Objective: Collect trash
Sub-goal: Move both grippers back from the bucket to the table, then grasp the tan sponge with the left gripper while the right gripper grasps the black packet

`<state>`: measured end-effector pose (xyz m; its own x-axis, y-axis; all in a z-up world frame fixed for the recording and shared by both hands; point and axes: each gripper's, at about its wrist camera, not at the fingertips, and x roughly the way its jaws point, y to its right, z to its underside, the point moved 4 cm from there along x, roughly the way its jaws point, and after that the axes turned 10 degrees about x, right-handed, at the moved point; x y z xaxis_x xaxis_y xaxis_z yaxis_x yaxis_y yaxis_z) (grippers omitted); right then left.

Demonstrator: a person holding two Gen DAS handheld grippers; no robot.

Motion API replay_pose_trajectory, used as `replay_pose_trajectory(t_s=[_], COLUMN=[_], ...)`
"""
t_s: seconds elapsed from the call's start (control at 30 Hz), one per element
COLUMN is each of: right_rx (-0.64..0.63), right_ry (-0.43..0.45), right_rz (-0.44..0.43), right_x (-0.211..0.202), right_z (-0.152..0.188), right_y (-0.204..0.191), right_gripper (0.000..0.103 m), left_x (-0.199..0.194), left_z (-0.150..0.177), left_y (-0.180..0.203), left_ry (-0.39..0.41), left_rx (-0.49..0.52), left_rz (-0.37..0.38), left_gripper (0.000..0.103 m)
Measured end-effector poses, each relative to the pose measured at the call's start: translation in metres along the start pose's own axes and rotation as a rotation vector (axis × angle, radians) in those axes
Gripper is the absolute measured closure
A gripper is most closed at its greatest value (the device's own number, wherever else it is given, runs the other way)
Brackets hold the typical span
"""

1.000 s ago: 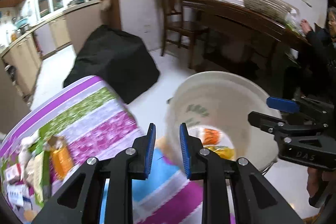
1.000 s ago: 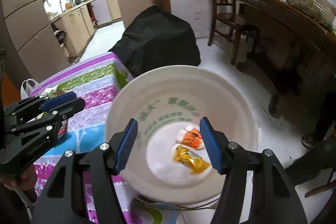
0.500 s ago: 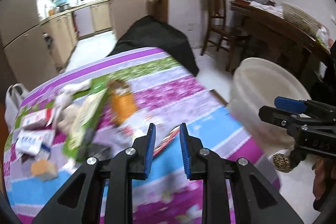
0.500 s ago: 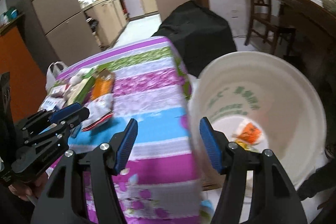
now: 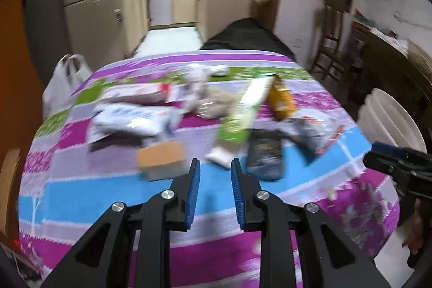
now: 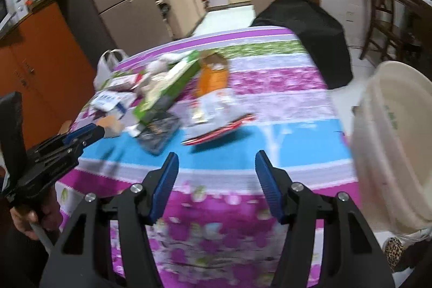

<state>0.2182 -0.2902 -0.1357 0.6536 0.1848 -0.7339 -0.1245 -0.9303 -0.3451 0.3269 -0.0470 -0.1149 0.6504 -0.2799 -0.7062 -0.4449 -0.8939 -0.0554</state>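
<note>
Kitchen cabinets and a tall fridge fill the far background, and nearer stands a table under a striped cloth [image 5: 113, 196] of purple, blue and green.

Nearest the cameras are the two grippers. The left gripper [image 5: 214, 174] hangs over the blue stripe with its jaws only narrowly parted and nothing between them. The right gripper [image 6: 217, 166] sits over the near edge of the cloth; its jaws are closing from a wider gap, and they too hold nothing.

Just beyond the left gripper's tips lie a small brown carton [image 5: 160, 157] and a dark packet [image 5: 266, 153], with a red-edged wrapper [image 6: 218, 130] to the right. Farther back sit a long green box [image 5: 243, 112], an orange pouch [image 5: 280, 99], white-and-blue cartons [image 5: 135, 118] and crumpled paper [image 5: 199, 80], all blurred.

To the right, off the table, stands a cream bucket [image 6: 391, 142]; its inside is not visible from either view.

Judging by this, most of the collecting remains: the whole pile is on the cloth and neither gripper has a piece. The near packet or carton looks the likeliest next pick.
</note>
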Motion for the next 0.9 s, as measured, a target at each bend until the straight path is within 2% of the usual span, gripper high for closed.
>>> replay_pose_trajectory(t_s=[0.07,0.13,0.2,0.27,0.33,0.43,0.6,0.73,0.9], right_rx=[-0.016,-0.032,-0.036,-0.038,-0.043,-0.051,-0.062,-0.103,-0.079], right_ry=[-0.021,-0.035,-0.044,-0.059,-0.067,-0.070,-0.099,-0.091,-0.089], right_rz=[-0.027,-0.030,-0.036,-0.028,0.004,0.053,0.145,0.186,0.143], right_x=[0.010,0.020,0.033,0.045,0.058,0.074,0.104,0.113,0.109], right_z=[0.003,0.006,0.007,0.006,0.005,0.003,0.001,0.003,0.001], right_y=[-0.017,-0.032,-0.049,-0.059,-0.069,-0.078,-0.082,-0.085,-0.078], right_gripper=[0.048,0.048,0.048,0.047,0.041,0.036,0.037,0.056,0.063], left_x=[-0.004,-0.004,-0.006,-0.004,-0.003,0.003,0.017,0.018,0.016], left_z=[0.008,0.015,0.020,0.021,0.023,0.023,0.019,0.019,0.018], left_y=[-0.023,-0.044,-0.058,-0.063,-0.067,-0.068,-0.069,-0.073,-0.076], left_ry=[-0.007,-0.014,-0.015,-0.016,-0.018,-0.021,-0.026,-0.007,0.009], left_rx=[-0.033,-0.043,-0.061,-0.062,-0.048,-0.040,-0.030,-0.015,0.022], left_rz=[-0.011,-0.042,-0.039,-0.042,-0.043,-0.033,0.003,0.032,0.058], left_gripper=[0.076,0.070,0.066,0.061,0.051,0.049,0.049,0.049,0.049])
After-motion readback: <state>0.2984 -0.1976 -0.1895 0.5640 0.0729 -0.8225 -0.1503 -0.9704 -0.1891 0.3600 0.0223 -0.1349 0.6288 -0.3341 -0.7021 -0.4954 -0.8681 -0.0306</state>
